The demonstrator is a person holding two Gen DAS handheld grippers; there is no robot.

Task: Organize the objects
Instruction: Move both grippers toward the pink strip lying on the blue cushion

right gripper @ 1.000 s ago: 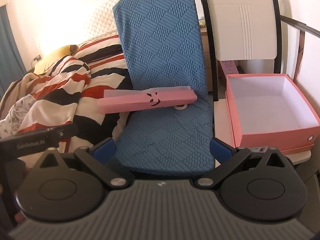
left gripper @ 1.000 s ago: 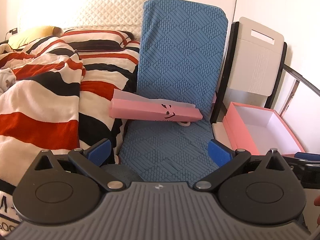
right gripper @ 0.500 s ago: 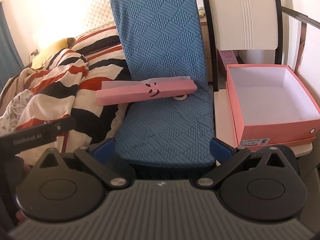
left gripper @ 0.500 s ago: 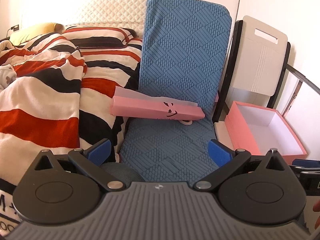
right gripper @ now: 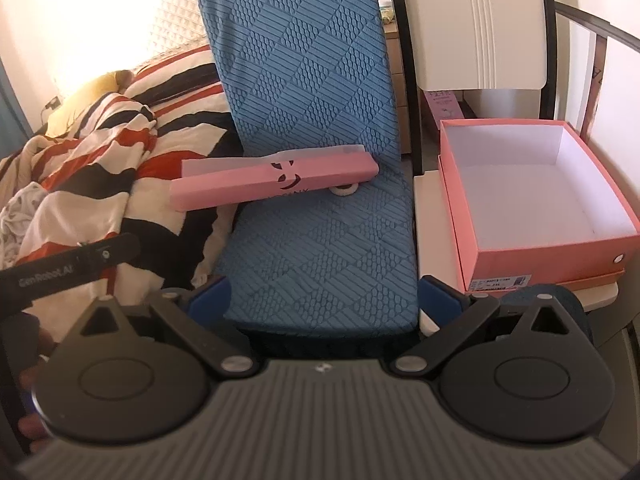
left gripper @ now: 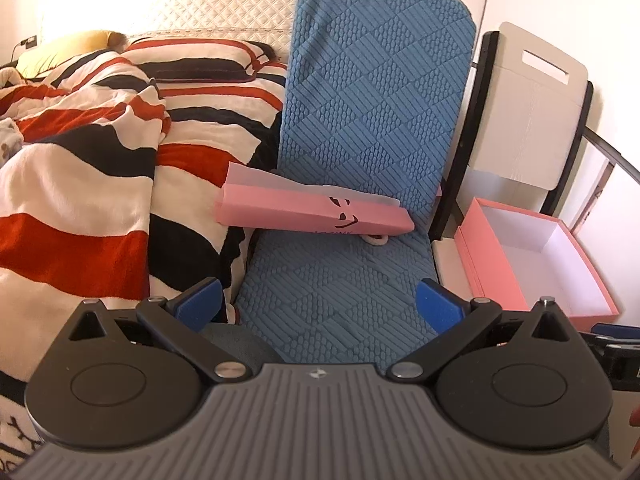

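Closest to me are the two tools the person holds. The left gripper [left gripper: 318, 306] has its blue fingers spread wide and holds nothing. The right gripper [right gripper: 324, 296] is spread wide too, and it is also empty. Both hang just in front of the blue bumpy-cloth chair [left gripper: 340, 280].

A bit farther back, a long flat pink cardboard lid with a smiley face [left gripper: 312, 212] lies across the seat. Its left end sticks out over the red, white and black striped blanket [left gripper: 80, 184] on the bed. A small white ring-like thing [right gripper: 343, 190] peeks out from under its right end; I cannot tell what it is.

To the right, on a pale seat, sits the open pink cardboard box with a white inside [right gripper: 536, 200]. Nothing is in it. I think the lid belongs with this box.

What could go wrong? The lid is long and thin. If only one tool pinches one end, it may tip and slide off. It rests on the little ring thing, so pulling it could knock that loose too.

Since a second ago, both tools have moved closer to the chair, and the lid and box look bigger. The lid and box have not moved.
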